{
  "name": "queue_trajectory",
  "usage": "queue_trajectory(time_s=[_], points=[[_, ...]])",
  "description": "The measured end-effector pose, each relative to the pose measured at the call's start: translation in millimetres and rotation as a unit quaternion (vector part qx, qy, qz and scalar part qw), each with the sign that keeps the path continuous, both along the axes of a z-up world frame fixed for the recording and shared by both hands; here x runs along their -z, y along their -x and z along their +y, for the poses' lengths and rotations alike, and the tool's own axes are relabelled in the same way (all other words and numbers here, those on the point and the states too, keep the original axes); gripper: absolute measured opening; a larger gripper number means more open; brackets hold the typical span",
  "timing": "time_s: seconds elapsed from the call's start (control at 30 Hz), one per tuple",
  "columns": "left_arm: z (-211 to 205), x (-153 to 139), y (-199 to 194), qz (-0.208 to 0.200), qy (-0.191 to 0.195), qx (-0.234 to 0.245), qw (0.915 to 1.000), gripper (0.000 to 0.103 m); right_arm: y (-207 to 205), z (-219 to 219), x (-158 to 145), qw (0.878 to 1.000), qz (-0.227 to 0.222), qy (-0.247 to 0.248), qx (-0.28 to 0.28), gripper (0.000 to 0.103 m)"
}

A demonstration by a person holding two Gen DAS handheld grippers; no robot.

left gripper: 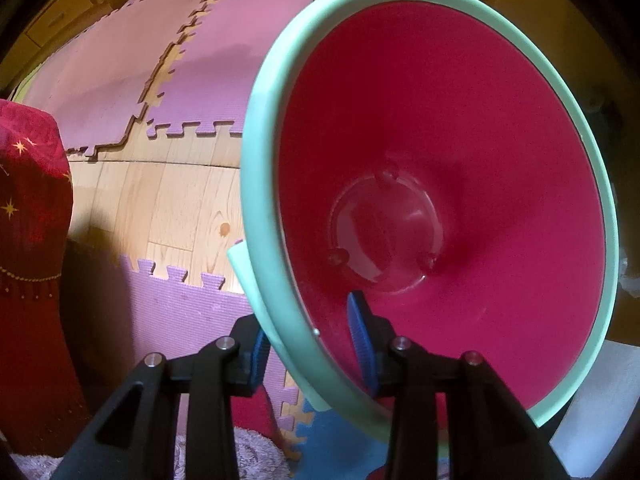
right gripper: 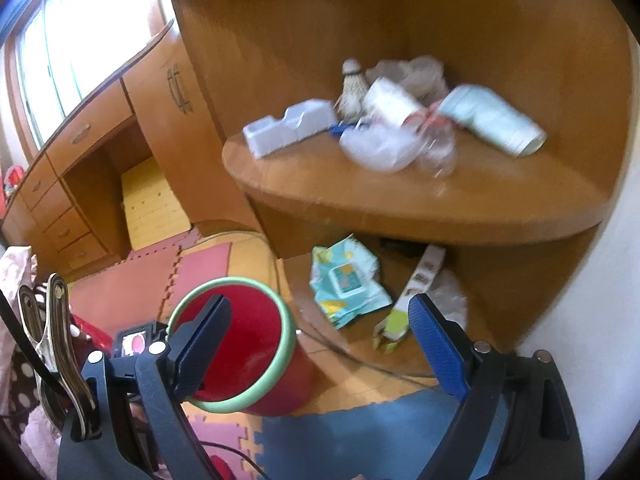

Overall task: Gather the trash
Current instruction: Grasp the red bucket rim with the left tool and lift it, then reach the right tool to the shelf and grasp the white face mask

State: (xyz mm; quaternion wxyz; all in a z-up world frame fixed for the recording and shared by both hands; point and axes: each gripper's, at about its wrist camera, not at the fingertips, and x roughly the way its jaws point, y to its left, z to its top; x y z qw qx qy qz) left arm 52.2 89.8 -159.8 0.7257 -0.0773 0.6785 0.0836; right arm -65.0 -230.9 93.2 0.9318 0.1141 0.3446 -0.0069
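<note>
The left gripper (left gripper: pixel 312 344) is clamping the mint-green rim of the red trash bin (left gripper: pixel 440 184), one blue pad outside the wall and one inside, and is holding the bin tipped so that its mouth is facing back up at the person; the inside is looking empty.

The right gripper (right gripper: pixel 320 344) is hanging with its jaws spread wide and nothing between them. It is pointing toward the wooden corner shelf (right gripper: pixel 400 208), where the litter is waiting: a wet-wipes packet (right gripper: pixel 348 280) and a narrow carton (right gripper: pixel 416 288) are lying low, just ahead, and cups and crumpled plastic (right gripper: pixel 404 120) are sitting higher and farther.

The bin is sitting to the left of that hand, so the free right hand looks the nearer one for picking.
</note>
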Motion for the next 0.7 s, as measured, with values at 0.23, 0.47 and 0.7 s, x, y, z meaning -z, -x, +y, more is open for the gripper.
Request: queue_trajectory(time_s=[0.23,0.47,0.7], points=[[-1,2,-1,0.003,-0.007,0.003,1.0,0.038,4,-24,-47,0.998,-0.022,0.053,0.022,0.089],[-1,2,0,-0.001,-0.011,0.011,0.9999,0.038,-25,-41,-49,0.996,-0.002,0.079,0.044,0.076],[-1,2,-1,0.0,-0.011,0.012,0.9999,0.038,-65,-39,-58,0.997,-0.009,0.072,0.028,0.073]])
